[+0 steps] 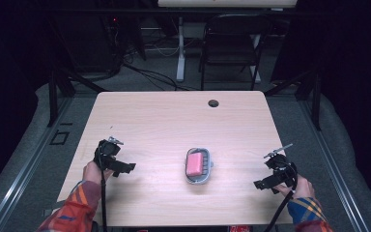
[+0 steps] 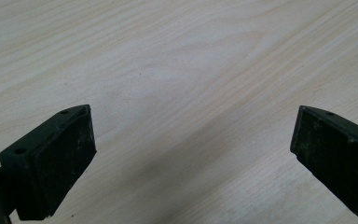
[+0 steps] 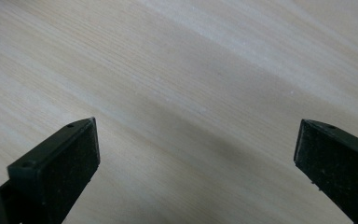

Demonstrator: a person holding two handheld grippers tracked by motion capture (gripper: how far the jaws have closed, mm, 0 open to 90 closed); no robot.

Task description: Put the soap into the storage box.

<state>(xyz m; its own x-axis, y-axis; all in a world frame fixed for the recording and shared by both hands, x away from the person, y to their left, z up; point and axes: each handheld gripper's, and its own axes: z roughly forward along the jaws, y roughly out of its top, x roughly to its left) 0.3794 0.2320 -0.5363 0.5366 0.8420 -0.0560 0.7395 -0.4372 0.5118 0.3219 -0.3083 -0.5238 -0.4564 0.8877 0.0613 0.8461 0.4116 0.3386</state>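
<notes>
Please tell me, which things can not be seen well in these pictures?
- Pink block in the grey tray, high view: too small to tell what it is.
- Left claw, right claw, high view: opening too small to judge; their own views show wide gaps.
- Forearms, high view: cut off by bottom edge.

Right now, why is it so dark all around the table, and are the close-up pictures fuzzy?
High view: light falls on the table, the room around stays dim, and the pink soap is a bit soft. Left gripper view: wood grain sharp, jaws slightly blurred. Right gripper view: a soft shadow band crosses the wood.
</notes>
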